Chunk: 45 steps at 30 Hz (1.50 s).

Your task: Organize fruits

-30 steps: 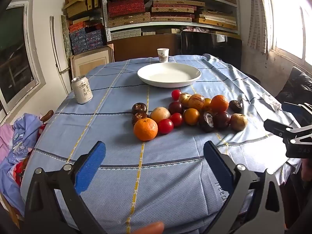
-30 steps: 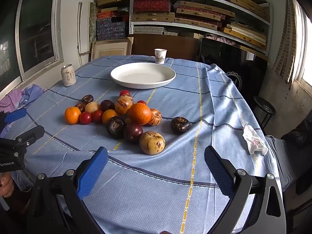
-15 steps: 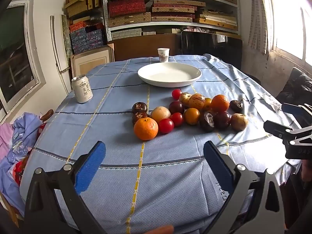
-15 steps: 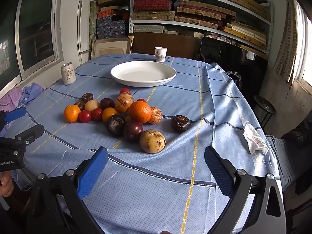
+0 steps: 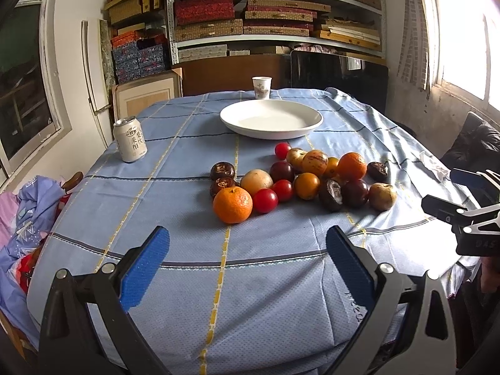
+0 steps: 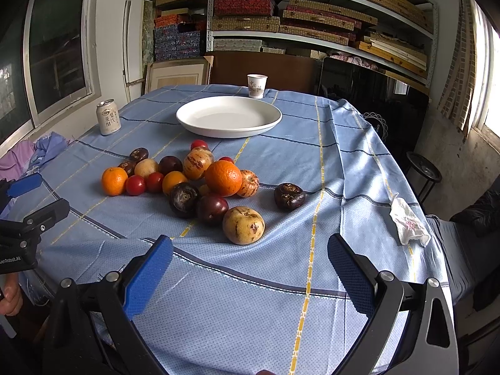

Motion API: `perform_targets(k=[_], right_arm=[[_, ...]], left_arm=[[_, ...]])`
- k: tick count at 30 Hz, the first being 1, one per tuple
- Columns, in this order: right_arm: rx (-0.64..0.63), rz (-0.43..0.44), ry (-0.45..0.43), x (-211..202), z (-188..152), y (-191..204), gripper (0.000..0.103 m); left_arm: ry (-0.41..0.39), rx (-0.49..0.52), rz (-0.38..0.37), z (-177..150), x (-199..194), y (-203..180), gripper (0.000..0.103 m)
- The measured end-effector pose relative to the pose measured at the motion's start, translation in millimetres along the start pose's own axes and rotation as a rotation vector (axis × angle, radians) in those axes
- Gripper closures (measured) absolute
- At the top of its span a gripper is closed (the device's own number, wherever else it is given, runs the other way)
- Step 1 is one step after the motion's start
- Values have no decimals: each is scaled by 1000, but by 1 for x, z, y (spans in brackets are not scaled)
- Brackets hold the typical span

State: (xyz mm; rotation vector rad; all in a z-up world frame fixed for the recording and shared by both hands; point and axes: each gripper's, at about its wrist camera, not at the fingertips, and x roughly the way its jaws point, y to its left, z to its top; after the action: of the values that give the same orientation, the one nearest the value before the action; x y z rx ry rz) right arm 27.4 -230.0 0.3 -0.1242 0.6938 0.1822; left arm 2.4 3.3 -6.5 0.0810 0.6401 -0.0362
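**Fruit heaped mid-table, both grippers wide and empty**

The left gripper (image 5: 248,257) and right gripper (image 6: 250,259) hang over the near edge of the blue tablecloth (image 5: 175,168), jaws spread wide, gripping nothing. The fruit pile (image 5: 300,181) lies at 12 o'clock ahead, just short of the empty white plate (image 5: 271,118). A drink can (image 5: 129,139) stands at 10 o'clock.

The left wrist view looked forward from low at the near edge of the worktop (image 5: 175,193), between its own blue fingers (image 5: 145,270), toward the shelves on the far wall. The right wrist view sat at the same near edge further to the right, angled slightly leftward, with its fingers (image 6: 147,276) framing the bottom. Both shared the fruit pile (image 5: 300,181) (image 6: 200,181), the white plate (image 5: 271,119) (image 6: 228,115), can and cup, and each caught the other gripper at its side edge.
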Motion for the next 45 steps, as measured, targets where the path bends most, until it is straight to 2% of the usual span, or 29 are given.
perform_targets(k=[16, 45], right_arm=[[3, -1, 5, 1, 0, 0, 3], [6, -6, 19, 6, -3, -1, 3]], left_arm=[[35, -18, -3, -2, 7, 6, 5], [47, -17, -3, -5, 12, 7, 5]])
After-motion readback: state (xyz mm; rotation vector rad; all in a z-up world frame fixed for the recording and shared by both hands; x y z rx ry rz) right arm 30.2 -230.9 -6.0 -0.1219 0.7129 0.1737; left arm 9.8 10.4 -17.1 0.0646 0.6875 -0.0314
